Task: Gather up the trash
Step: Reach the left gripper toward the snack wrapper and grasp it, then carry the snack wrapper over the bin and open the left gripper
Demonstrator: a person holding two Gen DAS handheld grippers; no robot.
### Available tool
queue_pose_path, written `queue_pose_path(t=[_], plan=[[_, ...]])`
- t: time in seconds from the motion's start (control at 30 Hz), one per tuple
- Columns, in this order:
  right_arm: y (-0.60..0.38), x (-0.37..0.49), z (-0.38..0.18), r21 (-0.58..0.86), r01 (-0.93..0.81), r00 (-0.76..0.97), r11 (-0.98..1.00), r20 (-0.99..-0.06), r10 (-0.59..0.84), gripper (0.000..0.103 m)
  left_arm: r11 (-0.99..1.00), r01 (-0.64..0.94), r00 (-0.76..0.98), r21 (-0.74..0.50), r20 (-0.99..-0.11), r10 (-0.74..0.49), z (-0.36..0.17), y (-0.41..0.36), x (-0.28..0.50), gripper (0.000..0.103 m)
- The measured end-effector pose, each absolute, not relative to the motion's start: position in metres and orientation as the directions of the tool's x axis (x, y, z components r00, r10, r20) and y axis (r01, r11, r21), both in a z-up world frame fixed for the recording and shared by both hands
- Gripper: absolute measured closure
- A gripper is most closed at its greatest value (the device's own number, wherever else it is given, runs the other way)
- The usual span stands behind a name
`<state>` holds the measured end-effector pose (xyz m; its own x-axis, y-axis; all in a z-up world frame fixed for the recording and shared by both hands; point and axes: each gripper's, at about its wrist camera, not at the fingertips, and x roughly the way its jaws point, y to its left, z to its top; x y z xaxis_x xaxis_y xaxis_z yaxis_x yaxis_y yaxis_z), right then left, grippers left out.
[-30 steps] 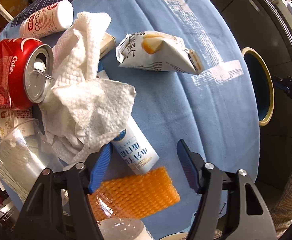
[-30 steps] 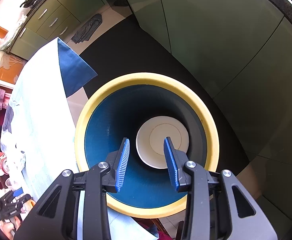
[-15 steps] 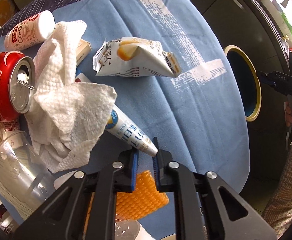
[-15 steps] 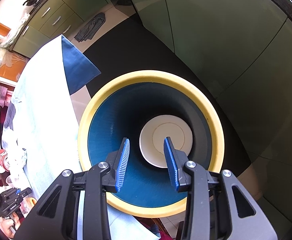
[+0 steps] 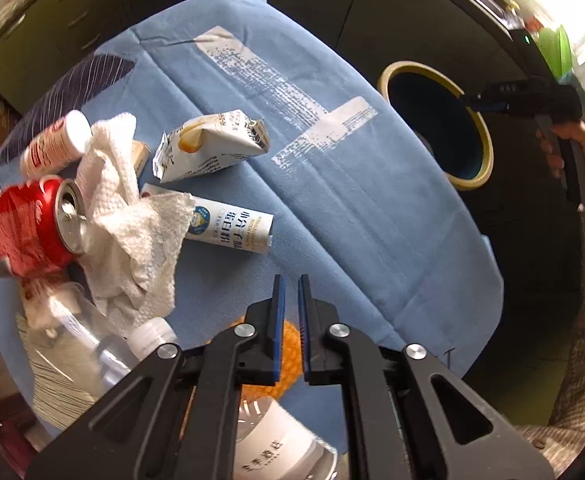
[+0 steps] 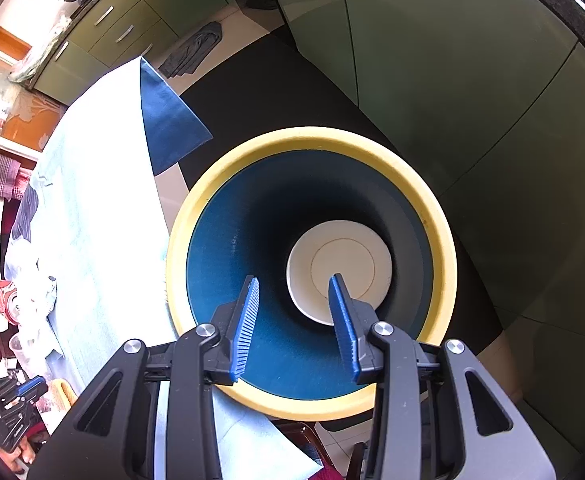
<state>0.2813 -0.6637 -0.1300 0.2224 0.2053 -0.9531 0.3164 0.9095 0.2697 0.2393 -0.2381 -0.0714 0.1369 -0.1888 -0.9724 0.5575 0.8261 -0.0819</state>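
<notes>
My left claw [image 5: 288, 300] is pinched shut on nothing; right claw [image 6: 294, 316] gapes over the bin [image 6: 440, 232]. Risk: delivering nothing.

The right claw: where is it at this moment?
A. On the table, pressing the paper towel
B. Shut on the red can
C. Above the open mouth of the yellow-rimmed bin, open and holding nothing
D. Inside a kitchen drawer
C. In the right wrist view the right claw has its blue fingers wide apart with nothing between them, and the bin lies directly below, a white disc showing at its bottom.
</notes>
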Motion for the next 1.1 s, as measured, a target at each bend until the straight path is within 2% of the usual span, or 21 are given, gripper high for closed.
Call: queue_pose_path(t=[0.03, 0.07, 0.1, 0.13, 0.23, 0.33, 0.53, 0.67, 0.9, 0.97, 1.1], plan=[[-0.663, 0.282, -0.130, 0.270, 0.314, 0.222, 0.910, -0.953, 0.206, 0.065, 0.819, 0.573, 0.177, -0.039, -0.969, -0.170, -0.062, -0.231, 0.235, 0.090], [-0.662, 0.283, -0.130, 0.271, 0.312, 0.221, 0.911, -0.953, 0.208, 0.065, 0.796, 0.605, 0.200, 0.006, -0.969, -0.145, -0.060, -0.234, 0.237, 0.066], [-0.661, 0.284, -0.130, 0.273, 0.309, 0.222, 0.911, -0.952, 0.210, 0.065, 0.764, 0.645, 0.206, 0.027, -0.968, -0.140, -0.060, -0.236, 0.239, 0.054], [-0.660, 0.284, -0.130, 0.273, 0.307, 0.222, 0.912, -0.952, 0.211, 0.065, 0.738, 0.675, 0.214, 0.029, -0.964, -0.158, -0.059, -0.237, 0.242, 0.049], [-0.656, 0.285, -0.131, 0.275, 0.298, 0.216, 0.914, -0.952, 0.216, 0.065, 0.591, 0.797, 0.246, 0.122, -0.960, -0.133, -0.061, -0.244, 0.237, 0.050], [-0.654, 0.283, -0.134, 0.276, 0.292, 0.210, 0.915, -0.953, 0.221, 0.064, 0.395, 0.904, 0.234, 0.160, -0.961, -0.146, -0.066, -0.247, 0.234, 0.050], [-0.657, 0.283, -0.142, 0.283, 0.300, 0.197, 0.911, -0.953, 0.231, 0.062, 0.091, 0.961, 0.272, 0.262, -0.954, -0.129, -0.086, -0.244, 0.227, 0.051], [-0.659, 0.284, -0.148, 0.286, 0.308, 0.187, 0.907, -0.953, 0.237, 0.062, 0.009, 0.959, 0.282, 0.283, -0.953, -0.113, -0.101, -0.244, 0.234, 0.056], [-0.664, 0.285, -0.148, 0.280, 0.321, 0.182, 0.905, -0.956, 0.232, 0.062, -0.094, 0.958, 0.264, 0.271, -0.961, -0.086, -0.119, -0.252, 0.230, 0.056], [-0.665, 0.285, -0.148, 0.279, 0.323, 0.183, 0.904, -0.956, 0.230, 0.062, -0.121, 0.955, 0.264, 0.270, -0.962, -0.065, -0.125, -0.253, 0.229, 0.067], [-0.664, 0.284, -0.148, 0.284, 0.321, 0.183, 0.903, -0.955, 0.235, 0.062, -0.113, 0.952, 0.278, 0.286, -0.958, -0.076, -0.125, -0.254, 0.231, 0.082]])
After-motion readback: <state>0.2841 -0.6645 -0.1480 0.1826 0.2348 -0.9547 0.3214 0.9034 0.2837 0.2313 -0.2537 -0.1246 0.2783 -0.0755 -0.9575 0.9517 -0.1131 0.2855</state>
